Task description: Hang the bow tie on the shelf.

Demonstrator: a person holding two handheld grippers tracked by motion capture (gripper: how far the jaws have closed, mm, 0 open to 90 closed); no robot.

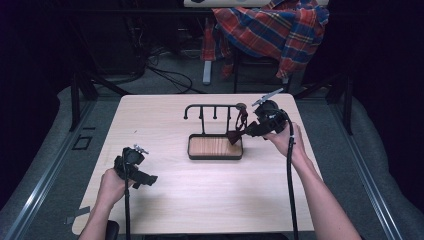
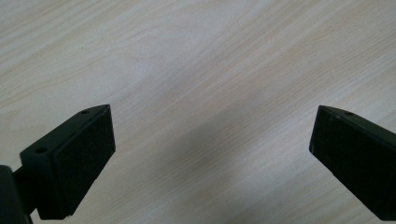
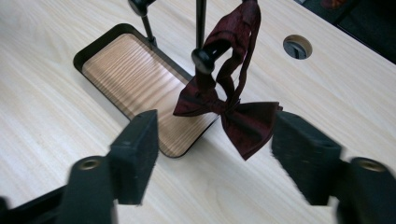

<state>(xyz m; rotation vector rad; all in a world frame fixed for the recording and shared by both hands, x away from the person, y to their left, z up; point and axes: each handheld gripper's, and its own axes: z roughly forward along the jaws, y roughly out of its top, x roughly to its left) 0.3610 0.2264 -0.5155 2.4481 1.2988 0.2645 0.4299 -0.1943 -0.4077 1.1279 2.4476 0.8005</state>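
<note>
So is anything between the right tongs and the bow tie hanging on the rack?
Nothing visible. In the right gripper view the bow tie hangs by its strap from the rack, just ahead of the open right tongs, with bare table between. The tray lies to the side, not in the path.

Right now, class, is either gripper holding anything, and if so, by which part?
Nothing is held. The right gripper stands open around the hanging bow tie without pressing it; the left gripper is open over the bare table.
</note>
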